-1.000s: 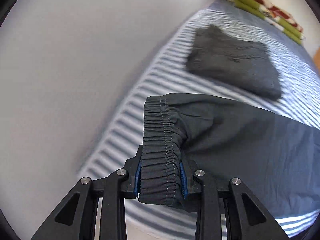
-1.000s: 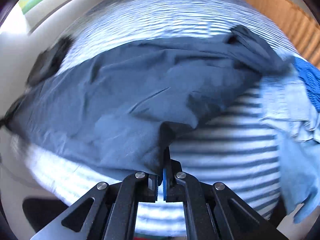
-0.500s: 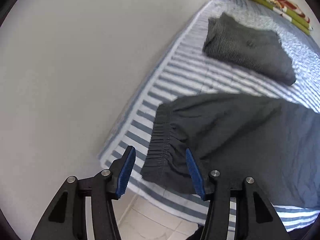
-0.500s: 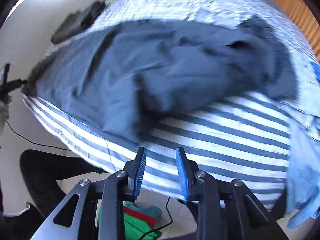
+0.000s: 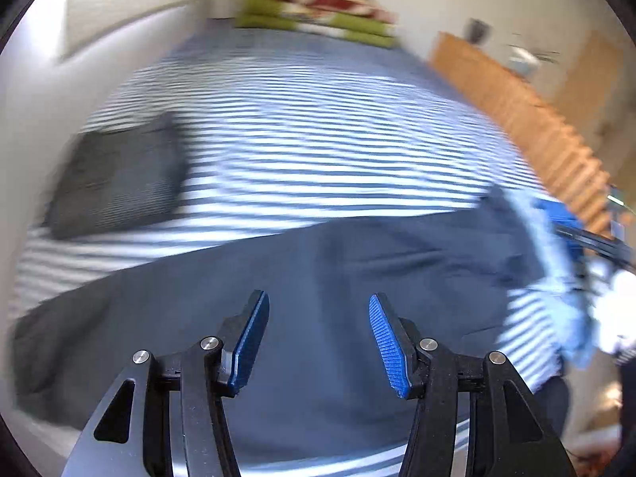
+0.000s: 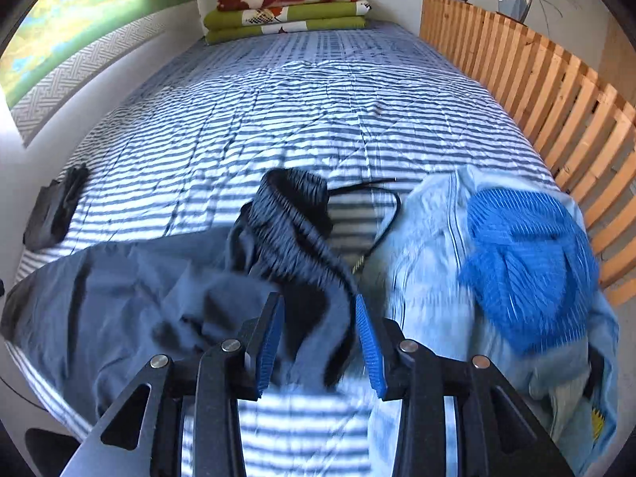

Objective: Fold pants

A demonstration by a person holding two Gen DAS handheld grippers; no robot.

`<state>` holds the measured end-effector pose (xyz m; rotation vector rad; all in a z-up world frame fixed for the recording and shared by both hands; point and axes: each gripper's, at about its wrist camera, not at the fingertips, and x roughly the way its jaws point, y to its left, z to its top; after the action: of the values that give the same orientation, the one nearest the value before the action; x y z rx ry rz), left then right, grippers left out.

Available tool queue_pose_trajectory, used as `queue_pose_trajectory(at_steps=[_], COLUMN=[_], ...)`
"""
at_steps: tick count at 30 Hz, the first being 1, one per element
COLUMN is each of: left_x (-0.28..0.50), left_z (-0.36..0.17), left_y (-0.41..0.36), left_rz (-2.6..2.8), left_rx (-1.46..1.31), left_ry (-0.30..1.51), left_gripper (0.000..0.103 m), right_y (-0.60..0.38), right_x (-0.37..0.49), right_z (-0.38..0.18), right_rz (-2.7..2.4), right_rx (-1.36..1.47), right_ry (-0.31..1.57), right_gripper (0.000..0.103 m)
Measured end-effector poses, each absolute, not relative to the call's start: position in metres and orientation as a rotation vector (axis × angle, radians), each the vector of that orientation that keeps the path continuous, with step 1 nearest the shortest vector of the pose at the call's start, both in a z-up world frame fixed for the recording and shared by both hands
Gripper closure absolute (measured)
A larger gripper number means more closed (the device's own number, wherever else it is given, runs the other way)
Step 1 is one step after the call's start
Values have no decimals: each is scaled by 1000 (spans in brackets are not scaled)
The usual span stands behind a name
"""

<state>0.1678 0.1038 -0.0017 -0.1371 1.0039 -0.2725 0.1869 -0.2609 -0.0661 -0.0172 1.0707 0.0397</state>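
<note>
Both jaws apart, gripping nothing — left gripper (image 5: 318, 338) steady, right gripper (image 6: 320, 342) opening over pants (image 6: 159, 290).

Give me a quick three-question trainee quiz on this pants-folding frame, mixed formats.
1. True or false: the left gripper is clamped on the dark pants.
2. Which lies on the striped bedspread right of the pants' waistband? A) light blue garment B) red towel C) white pillow
3. Fill in: the folded blankets sit at the bed's ____ end.

Key: 1 false, its jaws are open and empty. 2 A. 3 far.
</note>
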Motion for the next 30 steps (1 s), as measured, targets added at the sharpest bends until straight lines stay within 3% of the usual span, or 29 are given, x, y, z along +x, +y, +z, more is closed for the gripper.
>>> queue_pose_trajectory(at_steps=[6, 7, 9, 14, 15, 18, 19, 27, 30], left_x=[176, 178, 177, 171, 167, 166, 164, 161, 161], left_z=[-47, -58, -84, -136, -137, -142, -143, -143, -142], left_y=[-39, -50, -71, -84, -85, -88, -87, -81, -82], left_rz=[-520, -540, -568, -596, -601, -621, -628, -660, -671], left_rx=[-106, -116, -148, -204, -196, -195, -194, -188, -186], left_ry=[1069, 1090, 1141, 1234, 1204, 1195, 1194, 1196, 1206], left_gripper=[46, 46, 46, 47, 45, 44, 44, 45, 44], right_y=[-254, -252, -243, -225, -221, -215, -216, -238, -262], right_x=[252, 260, 270, 272, 271, 261, 259, 212, 200], right_z=[-100, -104, -116, -130, -132, -132, -128, -55, -78], right_rz=[98, 111, 157, 218, 200, 154, 132, 46, -40], right_rx=[-41, -43, -40, -98, -145, -262, -276, -442, -523], right_ry=[1169, 1181, 1207, 1250, 1261, 1286, 1298, 1439, 1544], right_gripper=[65, 58, 53, 53, 55, 87, 90, 93, 92])
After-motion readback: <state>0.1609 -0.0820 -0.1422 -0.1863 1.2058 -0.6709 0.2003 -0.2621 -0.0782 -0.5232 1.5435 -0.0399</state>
